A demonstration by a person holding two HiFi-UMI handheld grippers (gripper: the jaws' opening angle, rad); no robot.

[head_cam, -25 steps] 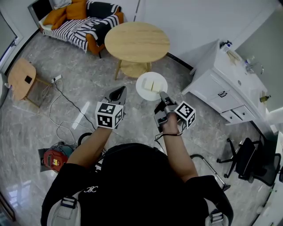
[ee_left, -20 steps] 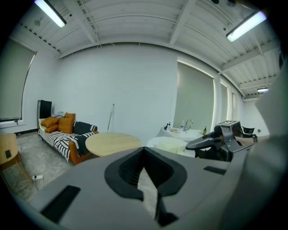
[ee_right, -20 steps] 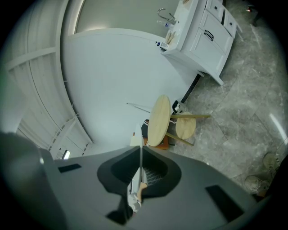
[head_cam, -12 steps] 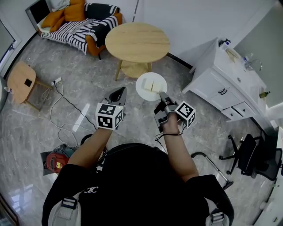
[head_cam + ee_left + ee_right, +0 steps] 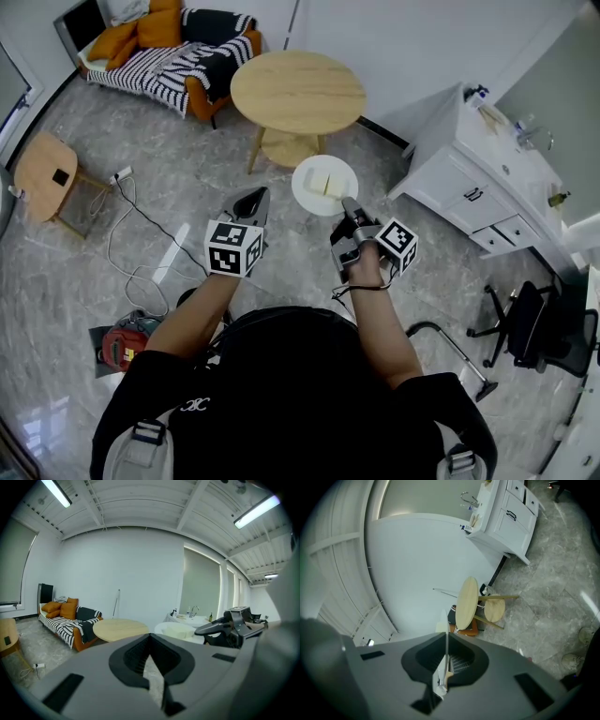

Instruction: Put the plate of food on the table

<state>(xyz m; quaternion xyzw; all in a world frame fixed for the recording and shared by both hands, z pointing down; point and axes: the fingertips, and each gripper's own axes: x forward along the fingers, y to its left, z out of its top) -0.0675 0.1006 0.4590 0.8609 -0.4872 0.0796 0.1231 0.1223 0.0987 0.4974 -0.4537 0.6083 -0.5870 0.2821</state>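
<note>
only print in view: the black-and-white square markers on each gripper's cube (image 5: 232, 247), plus a small white logo (image 5: 192, 404) on the back of the person's black shirt (image 5: 281, 394), too small to read. a small bottle (image 5: 560, 199) stood on the white cabinet (image 5: 459, 192), label not legible.

the plate (image 5: 305, 194) was round, white, smooth & shallow, w/ two pale yellow blocks of food (image 5: 323, 181) lying on it, flat-sided like slabs. the right gripper (image 5: 347, 202) was clamped on the plate's near rim (in its own view the rim ran edge-on as a thin white line between the ribbed dark pads, jaws closed onto it). the plate hung in the air over the floor (image 5: 187, 178), just short of the table (image 5: 297, 91) & not on it.

table: round top, light wood w/ visible grain, splayed wooden legs. the left gripper (image 5: 251, 199) was beside the right one, jaws drawn nearly together w/ only a thin slit between them & nothing in it.

floor was glossy grey marble-look tile. beyond the table sat a sofa (image 5: 169, 58) w/ a black-and-white striped cover & orange cushions (image 5: 141, 26). the cabinet at right had drawers w/ dark handles & a tap (image 5: 532, 141) on top. a small light-wood side table (image 5: 45, 167) stood at the left, white cables (image 5: 131, 239) trailed over the tile near it, & a black office chair (image 5: 530, 328) sat at lower right.
</note>
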